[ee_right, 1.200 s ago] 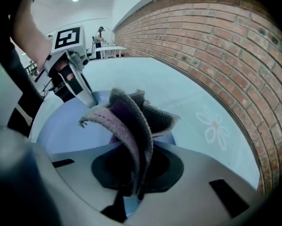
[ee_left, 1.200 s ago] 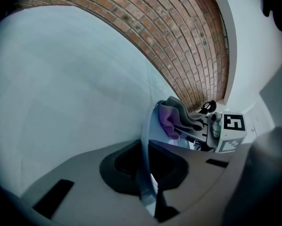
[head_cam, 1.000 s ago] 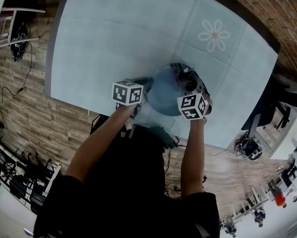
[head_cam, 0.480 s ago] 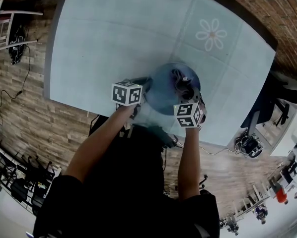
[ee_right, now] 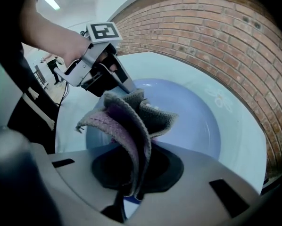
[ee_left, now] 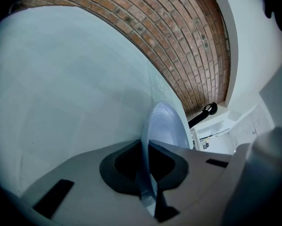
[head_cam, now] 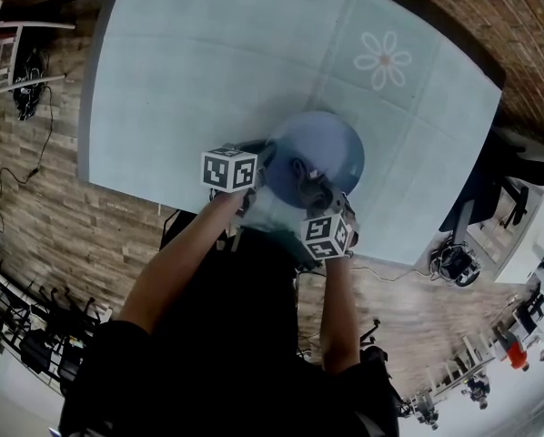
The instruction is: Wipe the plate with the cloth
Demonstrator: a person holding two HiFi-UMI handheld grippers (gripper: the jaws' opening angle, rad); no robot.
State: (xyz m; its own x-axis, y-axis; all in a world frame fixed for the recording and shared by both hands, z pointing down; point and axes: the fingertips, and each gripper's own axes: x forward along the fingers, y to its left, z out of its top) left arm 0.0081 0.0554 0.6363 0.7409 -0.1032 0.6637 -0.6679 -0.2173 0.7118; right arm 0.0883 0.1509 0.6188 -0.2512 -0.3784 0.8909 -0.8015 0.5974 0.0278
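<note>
A round blue plate (head_cam: 331,146) lies near the front edge of the light blue table (head_cam: 208,62). My left gripper (head_cam: 261,160) is shut on the plate's left rim. In the left gripper view the plate (ee_left: 167,124) runs edge-on between the jaws of that gripper (ee_left: 148,171). My right gripper (head_cam: 316,198) is shut on a bunched grey and purple cloth (head_cam: 307,180), which rests on the near left part of the plate. In the right gripper view the cloth (ee_right: 127,114) hangs out of the gripper (ee_right: 134,175) over the plate (ee_right: 197,121), close to the left gripper (ee_right: 117,81).
A white flower print (head_cam: 381,59) marks the table at the far right. The table's front edge (head_cam: 163,198) runs just under my hands, with wooden floor (head_cam: 45,180) beyond it. A brick wall (ee_right: 235,51) stands behind the table.
My right gripper has dragged the cloth from the plate's right rim across to its near left part. The left gripper and the plate have stayed put.
</note>
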